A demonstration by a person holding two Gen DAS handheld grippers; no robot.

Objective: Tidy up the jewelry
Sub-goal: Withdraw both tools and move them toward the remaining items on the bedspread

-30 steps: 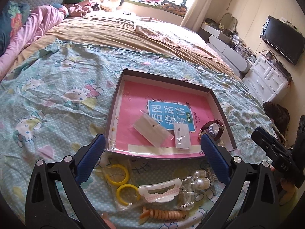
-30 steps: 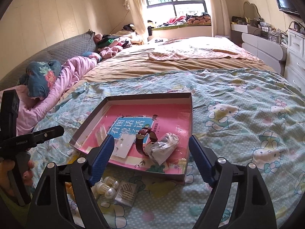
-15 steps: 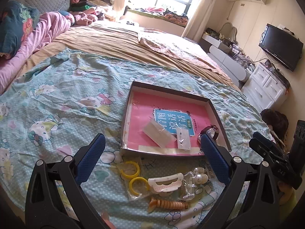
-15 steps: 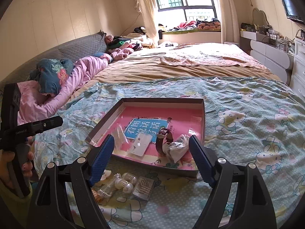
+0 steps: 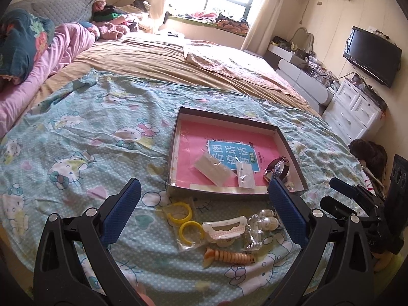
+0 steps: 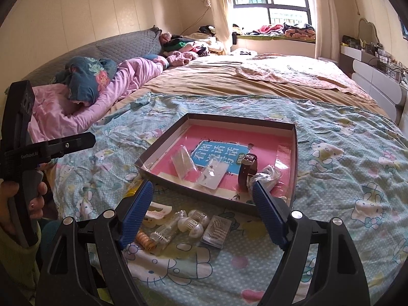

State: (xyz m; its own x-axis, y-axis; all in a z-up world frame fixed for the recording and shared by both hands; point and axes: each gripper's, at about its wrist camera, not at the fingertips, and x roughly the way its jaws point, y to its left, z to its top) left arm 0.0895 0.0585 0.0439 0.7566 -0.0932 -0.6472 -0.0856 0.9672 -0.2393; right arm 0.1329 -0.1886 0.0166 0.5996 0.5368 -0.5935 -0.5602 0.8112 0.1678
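Observation:
A shallow box [image 5: 176,140] [image 6: 294,168] with a pink floor lies on the bed. It holds a brown-strap watch [image 5: 278,169] [image 6: 247,169], small clear packets [image 5: 213,169] [image 6: 213,173] and a crumpled clear bag [image 6: 267,176]. In front of it on the blanket lie yellow rings [image 5: 187,220], a white hair clip [image 5: 224,228] [image 6: 158,211], pearl-like beads [image 5: 266,219] [image 6: 192,223], an orange spiral tie [image 5: 230,257] [image 6: 144,239] and a card of hairpins [image 6: 216,230]. My left gripper [image 5: 204,210] and right gripper [image 6: 201,210] both hover open above these loose pieces, holding nothing.
The blanket [image 5: 76,137] covers the near half of the bed; pink bedding [image 6: 63,107] is piled at the left. White drawers [image 5: 357,109] and a television [image 5: 372,56] stand at the right. A hand [image 6: 15,204] holds the left gripper's handle.
Both grippers have pulled back and risen a little, so the box and loose jewelry look smaller and farther away. Both stay open and nothing was picked up.

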